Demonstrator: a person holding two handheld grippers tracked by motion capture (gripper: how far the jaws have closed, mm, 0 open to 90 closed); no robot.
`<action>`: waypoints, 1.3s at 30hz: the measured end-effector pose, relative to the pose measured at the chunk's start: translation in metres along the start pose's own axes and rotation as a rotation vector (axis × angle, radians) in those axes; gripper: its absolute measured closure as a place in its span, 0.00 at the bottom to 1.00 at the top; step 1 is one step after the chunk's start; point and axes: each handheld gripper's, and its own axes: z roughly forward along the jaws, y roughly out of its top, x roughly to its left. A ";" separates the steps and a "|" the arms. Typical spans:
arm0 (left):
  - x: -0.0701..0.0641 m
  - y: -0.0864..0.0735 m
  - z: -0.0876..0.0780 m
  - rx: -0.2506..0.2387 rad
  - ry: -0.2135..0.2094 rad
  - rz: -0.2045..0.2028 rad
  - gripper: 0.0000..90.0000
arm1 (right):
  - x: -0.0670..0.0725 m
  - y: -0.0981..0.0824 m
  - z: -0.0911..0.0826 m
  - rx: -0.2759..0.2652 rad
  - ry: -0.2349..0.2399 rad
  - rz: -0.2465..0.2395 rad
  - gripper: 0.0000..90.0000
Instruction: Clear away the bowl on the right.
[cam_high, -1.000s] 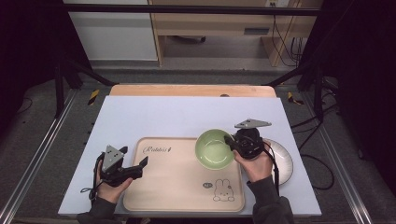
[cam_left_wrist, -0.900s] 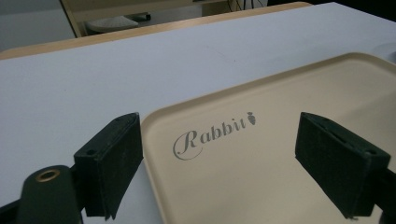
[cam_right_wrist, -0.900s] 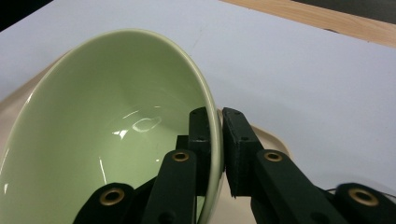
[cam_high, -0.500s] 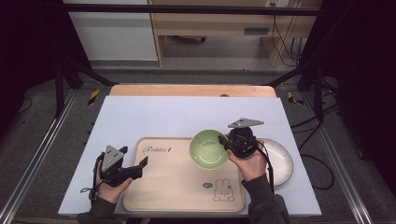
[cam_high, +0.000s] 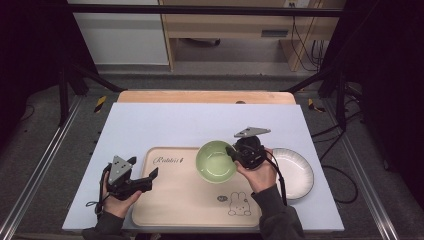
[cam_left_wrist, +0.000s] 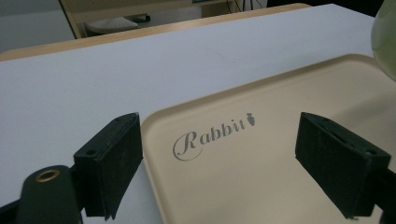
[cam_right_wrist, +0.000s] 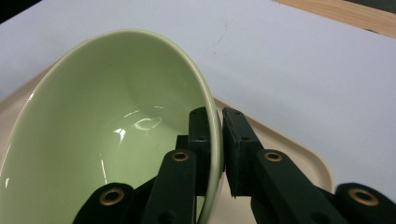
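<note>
Over beige tray (cam_high: 190, 200), green bowl (cam_high: 215, 161) rim clamped btwn right gripper (cam_high: 234, 155) fingers (cam_right_wrist: 238, 140).

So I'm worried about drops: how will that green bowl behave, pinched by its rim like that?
The green bowl looks glazed and glossy, so probably slippery between the right hand-held gripper pads. Held at one rim edge, it will likely tend to sag or swing. It seems stiff ceramic, probably chippable.

Tabletop (cam_high: 150, 125), white cover. Beige tray (cam_high: 190, 200), rabbit print, near edge. Green bowl (cam_high: 215, 161) over tray's right part, rim in right tongs (cam_high: 232, 154). White plate (cam_high: 295, 172) beside tray. Left tongs (cam_high: 150, 176) at tray's left edge.
</note>
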 end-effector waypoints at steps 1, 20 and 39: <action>0.000 0.000 0.000 0.000 0.000 0.000 0.16 | 0.001 -0.001 0.002 0.006 0.000 0.002 0.92; -0.001 -0.001 0.001 0.005 -0.005 0.005 0.16 | 0.005 -0.004 0.022 0.034 0.037 -0.001 0.92; -0.002 -0.001 0.002 0.010 -0.010 0.008 0.16 | 0.014 -0.007 0.044 0.059 0.058 0.001 0.92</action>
